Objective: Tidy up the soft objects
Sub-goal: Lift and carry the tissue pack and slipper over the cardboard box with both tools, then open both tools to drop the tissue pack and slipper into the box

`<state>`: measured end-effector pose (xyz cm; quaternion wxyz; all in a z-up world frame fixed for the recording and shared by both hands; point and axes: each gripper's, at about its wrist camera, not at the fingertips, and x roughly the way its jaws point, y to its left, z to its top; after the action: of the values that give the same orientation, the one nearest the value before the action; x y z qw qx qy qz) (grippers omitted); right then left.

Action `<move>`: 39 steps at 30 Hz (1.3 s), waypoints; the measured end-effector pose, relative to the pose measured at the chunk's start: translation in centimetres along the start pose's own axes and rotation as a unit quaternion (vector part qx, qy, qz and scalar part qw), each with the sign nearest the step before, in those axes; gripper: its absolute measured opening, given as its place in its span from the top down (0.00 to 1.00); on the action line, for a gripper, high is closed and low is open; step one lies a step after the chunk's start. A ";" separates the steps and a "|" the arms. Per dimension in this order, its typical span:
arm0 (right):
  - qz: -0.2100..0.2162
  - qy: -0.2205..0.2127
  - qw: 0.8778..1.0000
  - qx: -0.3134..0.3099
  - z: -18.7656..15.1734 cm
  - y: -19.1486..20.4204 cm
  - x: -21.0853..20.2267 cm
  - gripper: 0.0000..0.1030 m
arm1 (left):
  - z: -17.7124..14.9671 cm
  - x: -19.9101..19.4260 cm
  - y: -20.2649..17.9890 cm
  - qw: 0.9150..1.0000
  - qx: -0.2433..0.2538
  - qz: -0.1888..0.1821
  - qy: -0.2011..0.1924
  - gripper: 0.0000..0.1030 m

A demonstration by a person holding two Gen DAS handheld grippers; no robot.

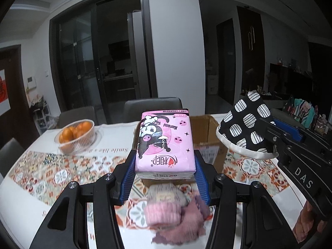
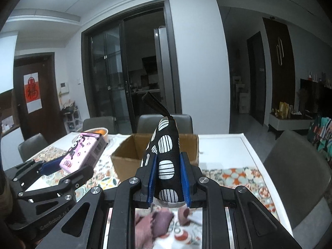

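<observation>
My left gripper [image 1: 165,172] is shut on a pink Kuromi tissue pack [image 1: 165,143] and holds it above the table, in front of an open cardboard box [image 1: 205,130]. The pack also shows in the right wrist view [image 2: 83,151]. My right gripper [image 2: 169,178] is shut on a black oven mitt with white striped dots [image 2: 166,155], held upright before the box [image 2: 132,155]. The mitt shows at the right in the left wrist view [image 1: 247,128]. Pink knitted items [image 1: 172,209] lie on the table under the grippers.
A white basket of oranges [image 1: 75,134] stands at the back left of the patterned tablecloth [image 1: 41,172]. Grey chairs [image 2: 164,122] stand behind the table and one [image 2: 294,166] at the right side.
</observation>
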<state>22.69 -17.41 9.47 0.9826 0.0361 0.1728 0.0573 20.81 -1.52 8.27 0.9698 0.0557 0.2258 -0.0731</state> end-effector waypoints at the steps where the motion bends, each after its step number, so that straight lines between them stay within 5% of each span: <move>1: 0.001 -0.002 1.000 0.000 0.3 -0.1 0.3 0.77 | 0.2 0.3 -0.1 1.000 0.001 -0.001 0.000 0.50; 19: 0.007 0.009 1.000 -0.003 2.7 -1.0 8.8 0.77 | 3.4 10.6 1.0 0.999 -0.005 -0.016 0.034 0.50; 39: 0.009 0.100 0.995 0.005 2.0 -2.2 18.1 0.77 | 2.7 20.1 0.4 0.991 0.008 -0.037 0.127 0.46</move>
<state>40.46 -17.41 5.05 0.9595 0.0372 0.2704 0.0689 39.85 -3.85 1.80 0.9295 0.0637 0.3485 -0.1026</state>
